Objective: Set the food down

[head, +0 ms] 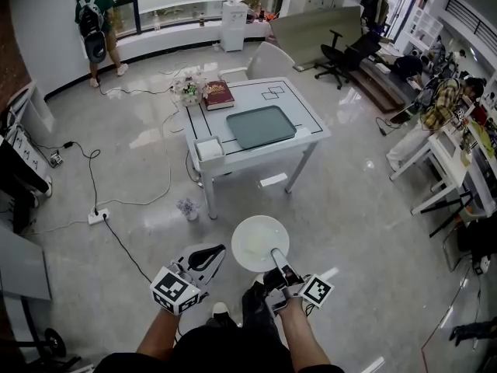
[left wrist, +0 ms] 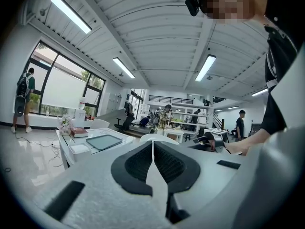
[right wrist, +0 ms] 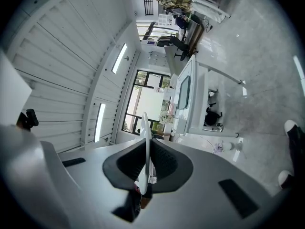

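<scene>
While well short of the counter [head: 311,123], carrying a white plate [head: 258,242] out over open floor. Pinched at its near rim by the right gripper [head: 278,261], jaws almost together on the thin edge. Seen edge-on between the pads in the right gripper view. Cannot make out the food on it from above; surface pale.

Left gripper [head: 216,252] just beside, clear of the plate, jaws closed on nothing.

Ahead on the counter: green tray [head: 261,126] at centre, red book [head: 217,94] and flowers [head: 187,88] at the far left, white box [head: 208,148] at the near left corner.

Judged step: transport, with nothing set down yet. Keep the plate level, since a one-sided rim grip invites droop at the far edge. Walk in square to the near side of the counter. Lower onto the tray or the bare top to its right, well away from box and book. Touch down flat before easing the jaws apart. Main risk: tilt, and food sliding off.
</scene>
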Tool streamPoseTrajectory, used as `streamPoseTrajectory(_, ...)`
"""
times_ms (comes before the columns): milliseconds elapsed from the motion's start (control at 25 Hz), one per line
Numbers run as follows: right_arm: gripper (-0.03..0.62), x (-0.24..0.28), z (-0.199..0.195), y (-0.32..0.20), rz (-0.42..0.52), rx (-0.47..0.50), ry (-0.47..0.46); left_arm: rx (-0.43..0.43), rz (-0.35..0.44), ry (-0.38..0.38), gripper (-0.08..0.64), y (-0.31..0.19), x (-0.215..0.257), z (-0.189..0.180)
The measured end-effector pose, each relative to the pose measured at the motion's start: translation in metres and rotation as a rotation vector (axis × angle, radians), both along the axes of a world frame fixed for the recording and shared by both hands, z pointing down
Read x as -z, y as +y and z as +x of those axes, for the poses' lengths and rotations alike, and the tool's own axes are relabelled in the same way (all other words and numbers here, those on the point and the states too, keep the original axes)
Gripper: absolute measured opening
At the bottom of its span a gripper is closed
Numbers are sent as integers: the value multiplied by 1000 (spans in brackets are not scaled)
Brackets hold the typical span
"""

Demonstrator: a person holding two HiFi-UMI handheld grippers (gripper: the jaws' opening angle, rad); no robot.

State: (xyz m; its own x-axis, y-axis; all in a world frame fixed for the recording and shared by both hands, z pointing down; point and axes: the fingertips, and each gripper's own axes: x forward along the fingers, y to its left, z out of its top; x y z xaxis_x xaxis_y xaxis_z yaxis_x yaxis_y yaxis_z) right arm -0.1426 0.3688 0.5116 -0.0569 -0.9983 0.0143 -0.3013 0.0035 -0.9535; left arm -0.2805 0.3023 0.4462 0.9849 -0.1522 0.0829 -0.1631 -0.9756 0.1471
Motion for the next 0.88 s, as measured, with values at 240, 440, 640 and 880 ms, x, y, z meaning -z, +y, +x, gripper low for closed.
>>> streamPoseTrajectory(240, 25, -3, 11, -7, -15, -1, -17, 7, -19, -11, 14, -10, -2, 10)
streamPoseTrajectory(440, 25, -8, 26, -23, -29, 15, -11, 14, -29, -25, 14, -25, -5, 27)
streamPoseTrajectory(640, 25, -17, 46, -49, -39, 46, -30, 43, -47, -48, 14, -51, -14, 49)
streamPoseTrajectory(880, 25, -17, 86, -79, -59, 81, -25, 72, -53, -65, 14, -78, -15, 89)
